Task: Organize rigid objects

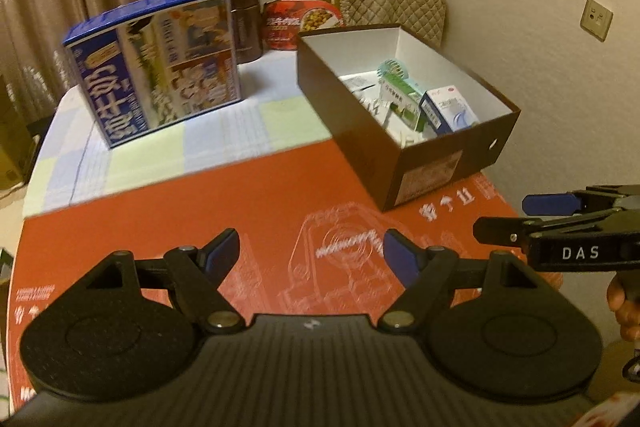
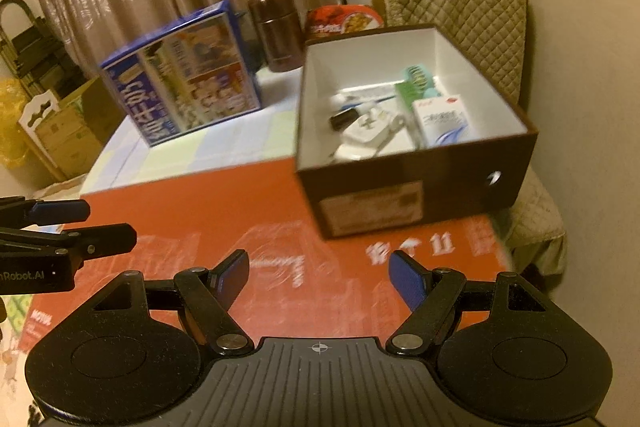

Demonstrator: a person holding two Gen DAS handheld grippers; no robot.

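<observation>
Nearest us, our left gripper (image 1: 312,251) and right gripper (image 2: 319,273) hover over the red mat (image 1: 256,211) at the table's near edge, fingers spread, nothing between them. On the table (image 1: 224,131), the blue carton (image 1: 160,63) stands toward the far left corner. The open brown box (image 2: 420,195) sits at the right edge, holding small medicine boxes (image 2: 442,121) and a white adapter (image 2: 362,139).

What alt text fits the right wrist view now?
Open, empty right gripper above a red mat. Ahead, an open brown box holds small packages; a blue carton stands left, the left gripper at the left edge.
</observation>
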